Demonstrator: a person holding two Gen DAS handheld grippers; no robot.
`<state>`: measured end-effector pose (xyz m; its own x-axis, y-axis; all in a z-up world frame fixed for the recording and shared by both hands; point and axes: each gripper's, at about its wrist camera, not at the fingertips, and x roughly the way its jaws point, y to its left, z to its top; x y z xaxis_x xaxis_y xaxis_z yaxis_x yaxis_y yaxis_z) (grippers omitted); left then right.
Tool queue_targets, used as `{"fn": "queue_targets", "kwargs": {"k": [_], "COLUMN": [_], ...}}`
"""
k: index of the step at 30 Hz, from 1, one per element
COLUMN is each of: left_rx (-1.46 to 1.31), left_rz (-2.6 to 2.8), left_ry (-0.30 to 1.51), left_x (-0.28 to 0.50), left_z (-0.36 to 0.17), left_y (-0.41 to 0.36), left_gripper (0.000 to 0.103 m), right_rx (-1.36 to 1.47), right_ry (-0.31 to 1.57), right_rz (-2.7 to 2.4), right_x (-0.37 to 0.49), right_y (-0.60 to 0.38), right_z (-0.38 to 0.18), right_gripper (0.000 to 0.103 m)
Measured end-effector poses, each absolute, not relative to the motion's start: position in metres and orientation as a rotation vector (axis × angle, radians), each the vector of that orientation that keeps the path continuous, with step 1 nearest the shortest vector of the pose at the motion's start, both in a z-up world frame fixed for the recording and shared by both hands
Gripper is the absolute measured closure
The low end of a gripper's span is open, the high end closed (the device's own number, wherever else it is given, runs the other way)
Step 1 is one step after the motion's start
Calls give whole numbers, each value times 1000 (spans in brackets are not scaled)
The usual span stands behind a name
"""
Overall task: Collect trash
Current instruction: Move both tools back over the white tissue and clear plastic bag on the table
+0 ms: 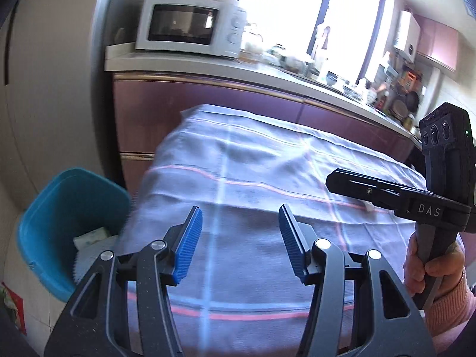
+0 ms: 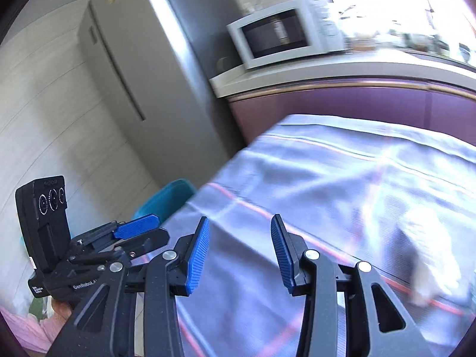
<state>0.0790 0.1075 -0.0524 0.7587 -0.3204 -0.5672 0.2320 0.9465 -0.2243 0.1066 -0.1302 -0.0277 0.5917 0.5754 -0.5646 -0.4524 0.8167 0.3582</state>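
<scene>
My left gripper hangs open over the near part of a table under a lilac checked cloth, with nothing between its blue pads. A teal bin stands on the floor left of the table, with pale paper inside. My right gripper is open and empty too, above the same cloth. A blurred white crumpled piece lies on the cloth to its right. The right gripper also shows side-on at the right of the left wrist view, with a small white scrap just below it.
A white microwave sits on a counter with purple cabinet fronts behind the table. Bottles and dishes crowd the counter under a bright window. A grey fridge stands at the left. A hand in a pink sleeve holds the right gripper.
</scene>
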Motion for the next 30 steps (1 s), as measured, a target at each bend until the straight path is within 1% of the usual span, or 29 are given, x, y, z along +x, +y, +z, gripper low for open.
{"fn": "queue_targets", "kwargs": {"k": [13,15,24,25,26,27,30], "left_rx": [-63,-52,-57,-67,-70,-70,-67], "left_rz": [-513,-539,-646,-652,-654,-658,-657], "left_ry": [727,741,819,827,834,842,869], "left_x": [110,117,148,152,155,158,168], "left_z": [-61,-63,-69,-70,-69,-70,-73], "left_y": [-5,-20,-81,-86,-91,-96,-109], "left_gripper": [50,47,44,44,44,44,44], "right_rx": [281,287,339,346,348,350,372], "right_ry": [685,677,671,679,688,695,715], "right_rz": [320,280,112,104,97,87,89], "right_x": [89,84,76,77,78,79,83], "right_y": [-254,-272,-335,-340,-343,-346,-353], "right_z": [-43,-43,-52,-55,-57,-60,-68], "right_gripper": [62,60,51,49,43,41,40]}}
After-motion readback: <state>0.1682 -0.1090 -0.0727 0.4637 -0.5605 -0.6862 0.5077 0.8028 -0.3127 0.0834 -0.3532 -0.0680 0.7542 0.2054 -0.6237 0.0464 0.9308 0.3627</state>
